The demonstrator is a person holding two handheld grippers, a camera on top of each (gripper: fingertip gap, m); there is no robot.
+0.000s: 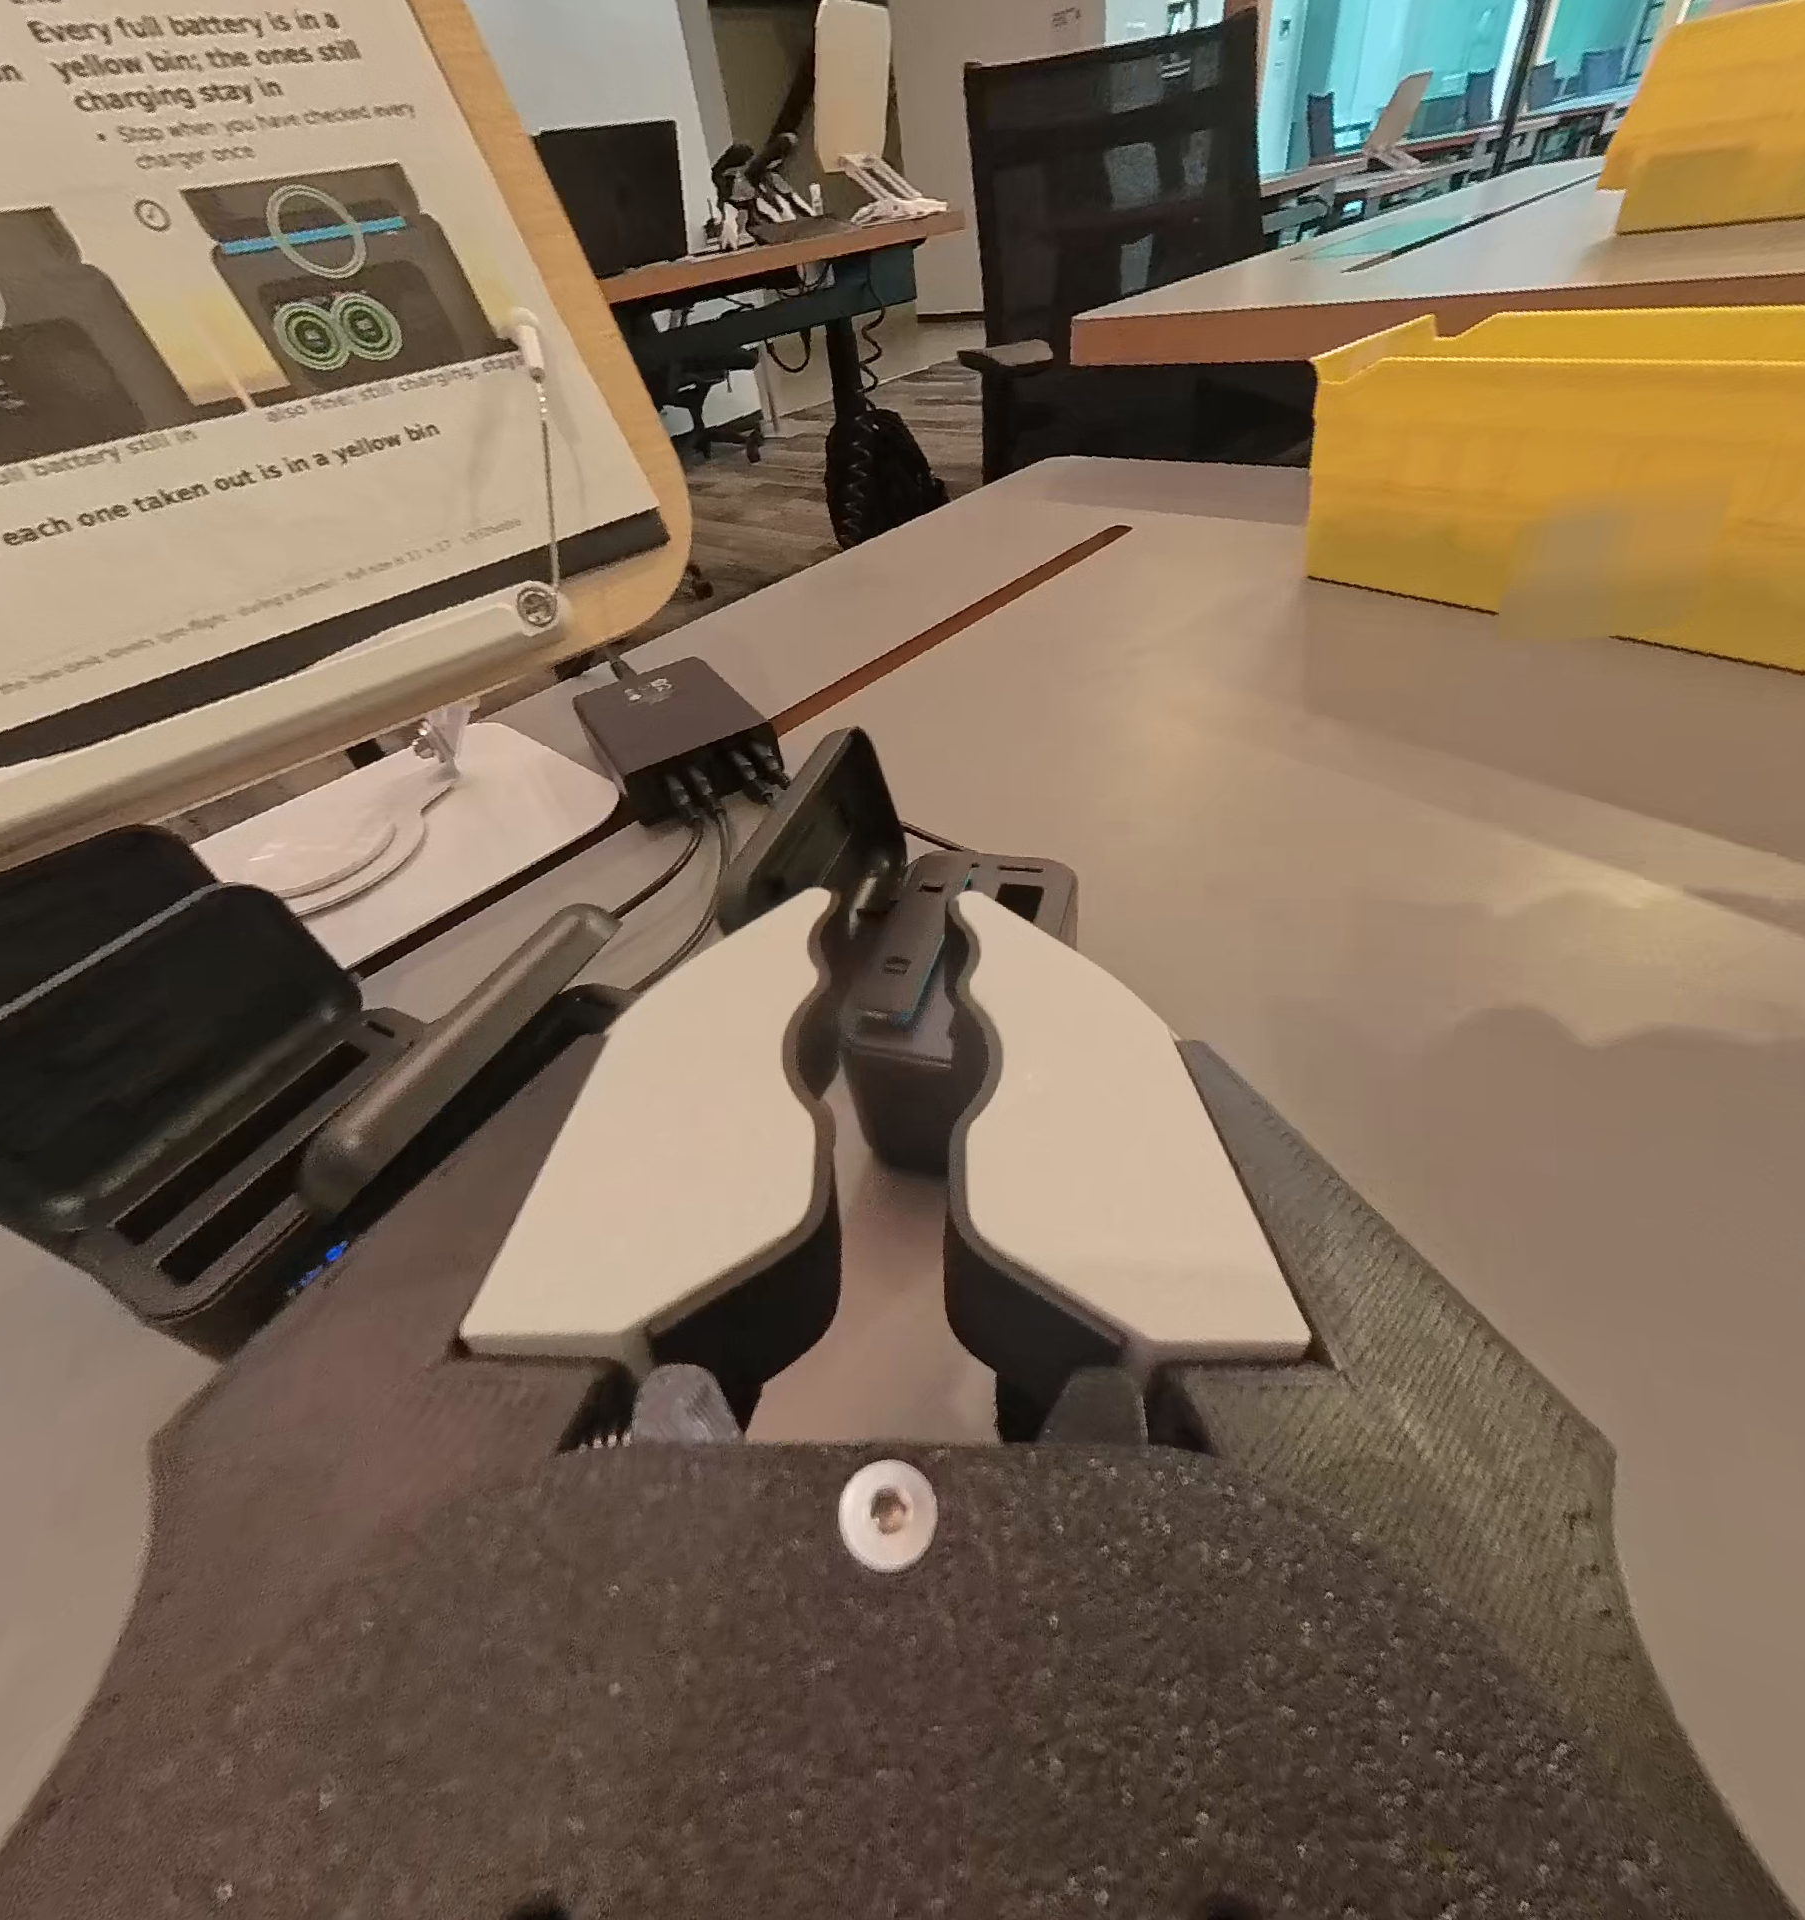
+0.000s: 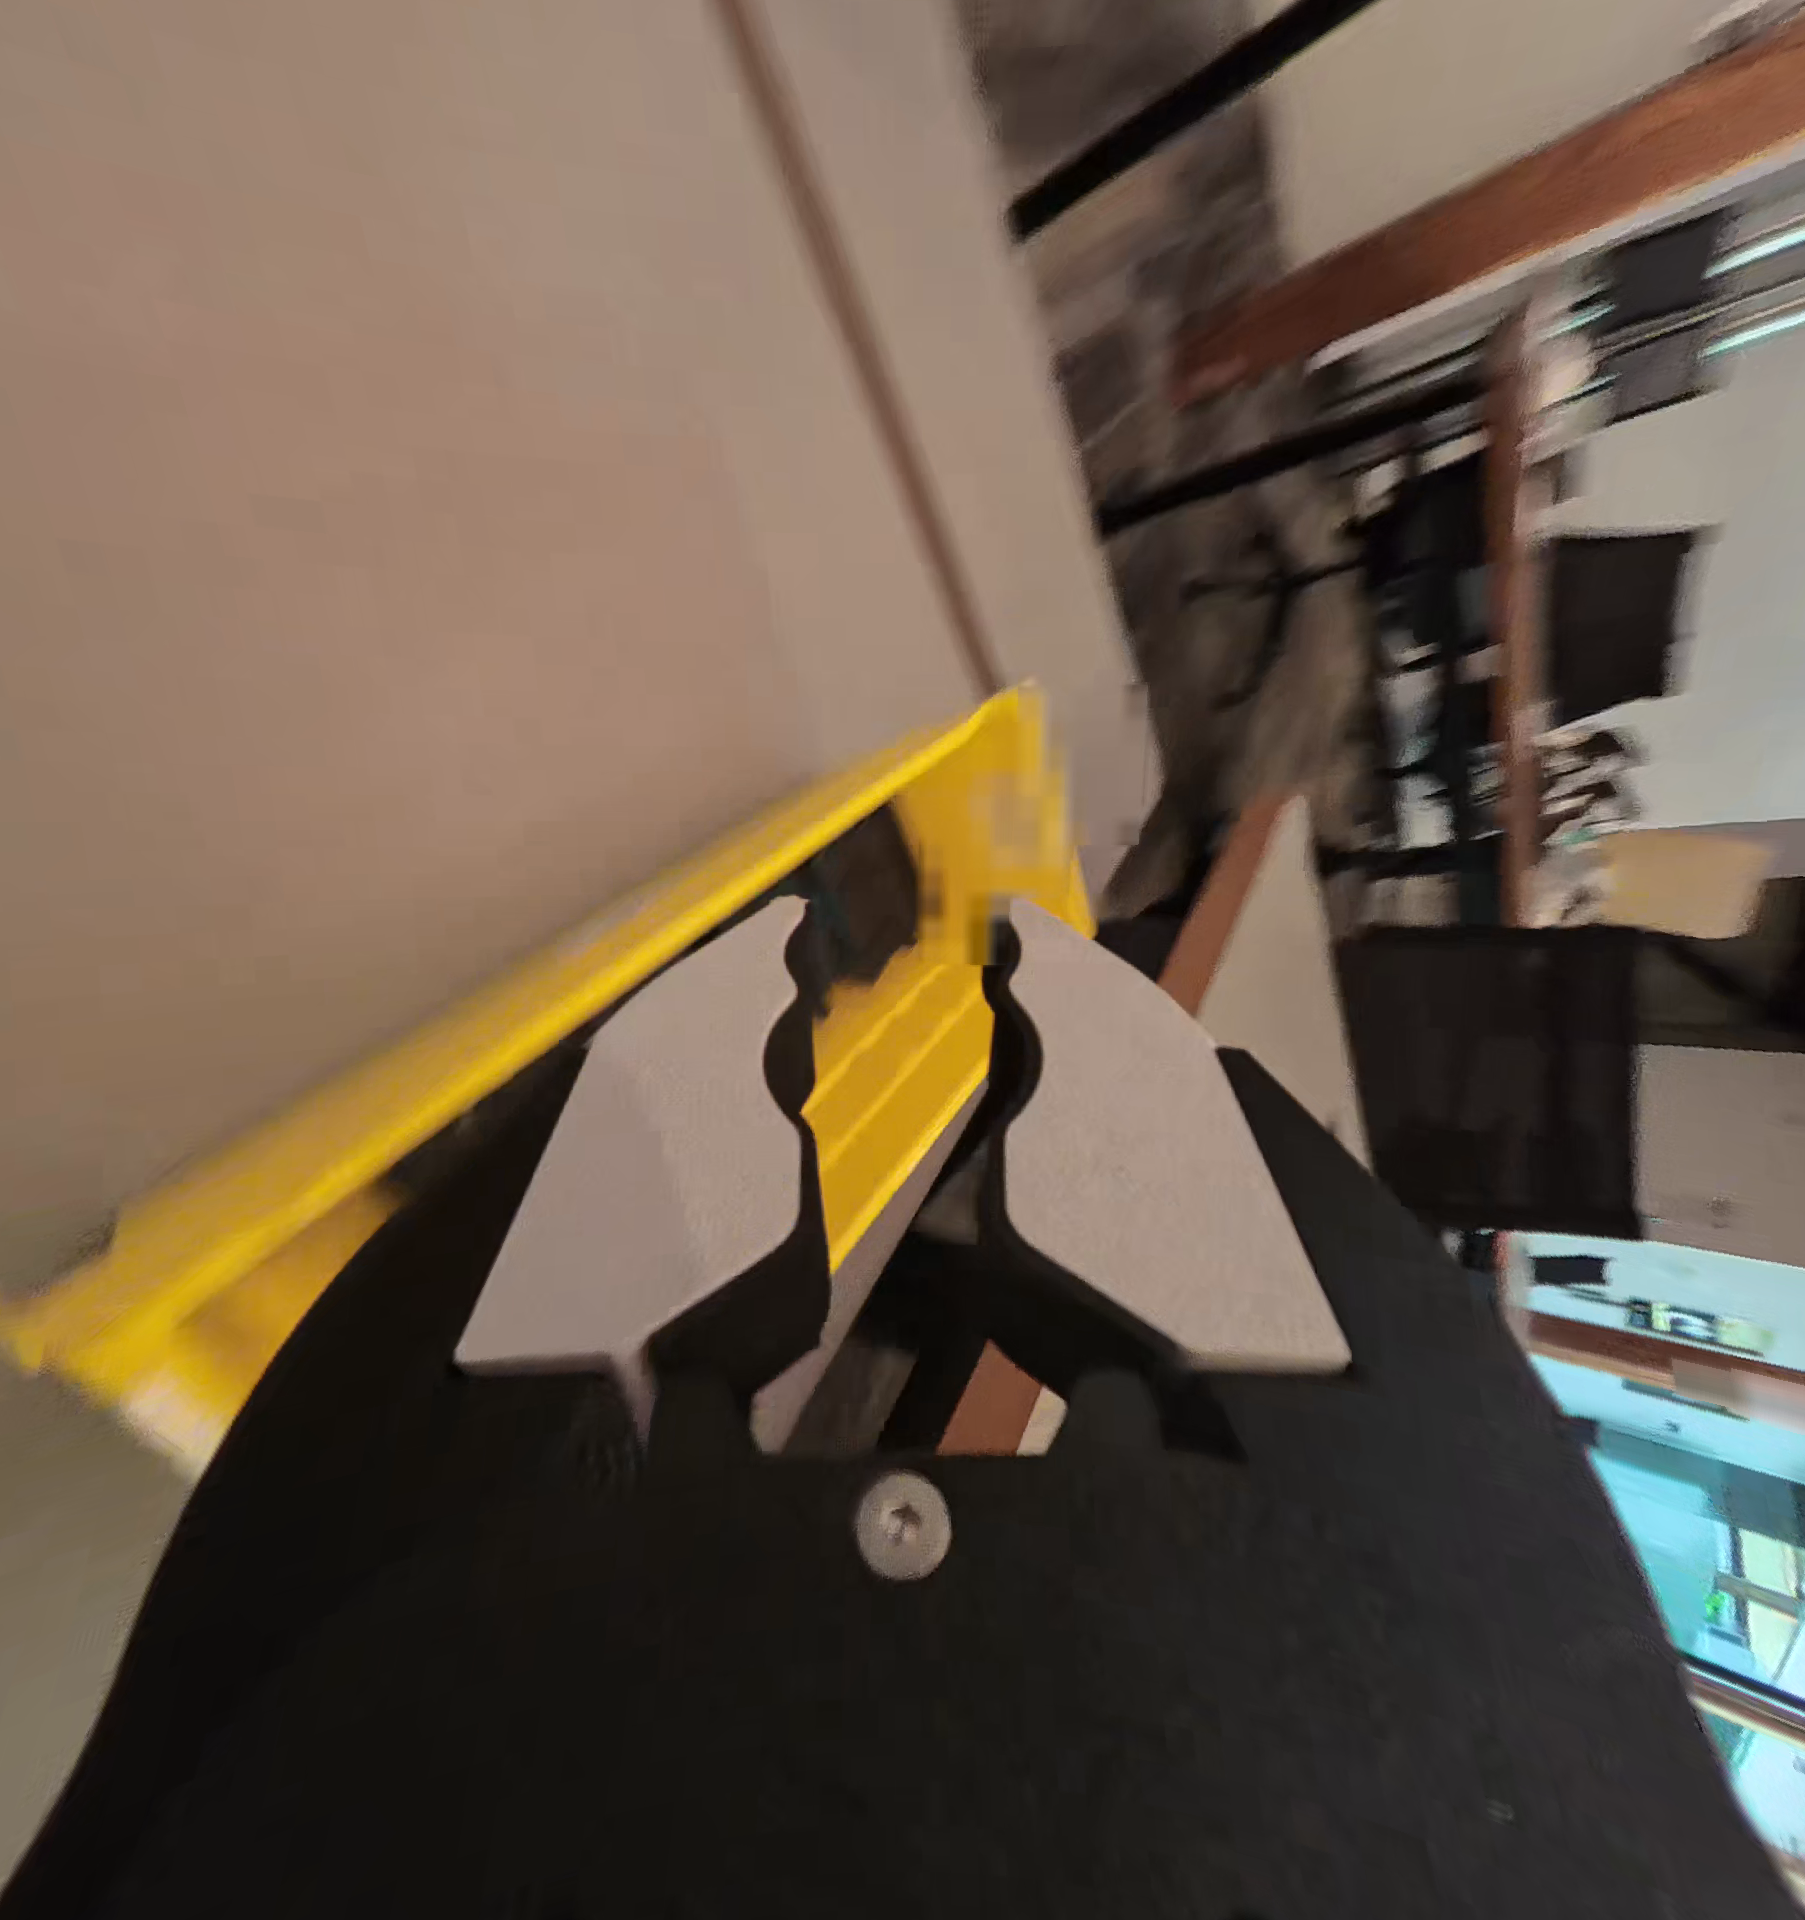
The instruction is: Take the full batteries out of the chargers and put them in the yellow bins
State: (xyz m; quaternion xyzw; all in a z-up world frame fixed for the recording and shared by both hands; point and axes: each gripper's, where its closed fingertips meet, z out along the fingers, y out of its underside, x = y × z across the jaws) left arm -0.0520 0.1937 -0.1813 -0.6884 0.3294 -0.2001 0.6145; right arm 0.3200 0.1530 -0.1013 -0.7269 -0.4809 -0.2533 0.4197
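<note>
battery (image 1: 903,1023) upright in left gripper (image 1: 890,914), long axis vertical

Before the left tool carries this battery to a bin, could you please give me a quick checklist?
1. Left tool shut on the battery: ok.
2. Battery out of its charger: ok, apparently lifted above the slots.
3. Yellow bin in view to the right: ok.
4. Path across the table: ok.
5. Right tool holding nothing: ok, open over a yellow bin.
6. Battery fully charged: cannot tell.
</note>
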